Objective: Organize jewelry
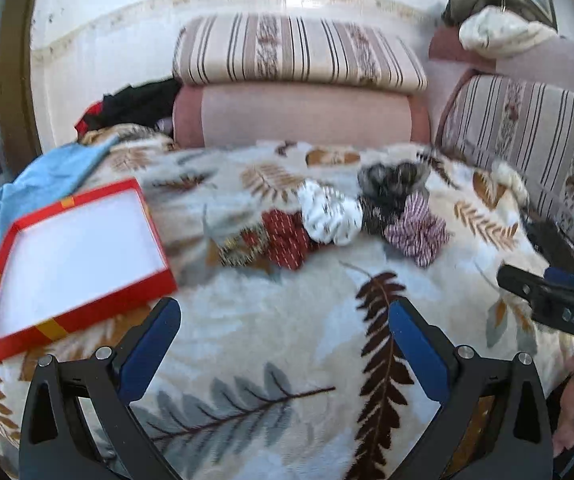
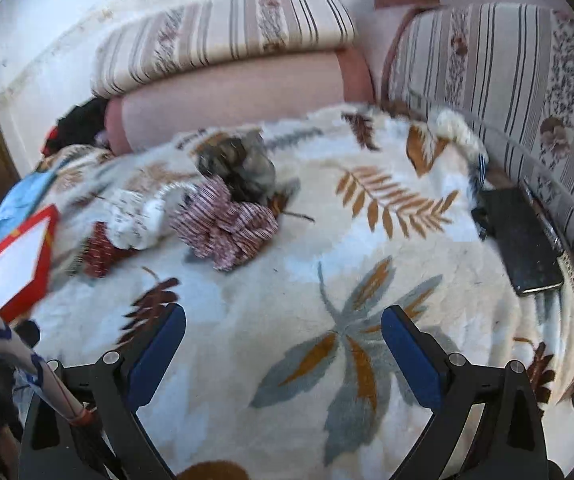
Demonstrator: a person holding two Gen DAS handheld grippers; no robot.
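A red box (image 1: 75, 264) with a white inside lies open on the leaf-print blanket at the left; it also shows in the right wrist view (image 2: 19, 260). Several scrunchies lie in a row beyond: dark red (image 1: 287, 236), white (image 1: 331, 216), dark grey (image 1: 391, 184), pink striped (image 1: 417, 232). A gold-beaded piece (image 1: 235, 250) lies left of the red one. The striped scrunchie (image 2: 227, 224) and grey one (image 2: 239, 164) show in the right wrist view. My left gripper (image 1: 285, 332) is open and empty, short of the row. My right gripper (image 2: 283, 340) is open and empty over bare blanket.
Striped and pink cushions (image 1: 299, 80) stand behind the blanket. A blue cloth (image 1: 43, 184) lies left of the box. A black phone (image 2: 523, 244) lies at the blanket's right edge by a striped cushion (image 2: 527, 100). The right gripper's body (image 1: 555, 300) shows at right.
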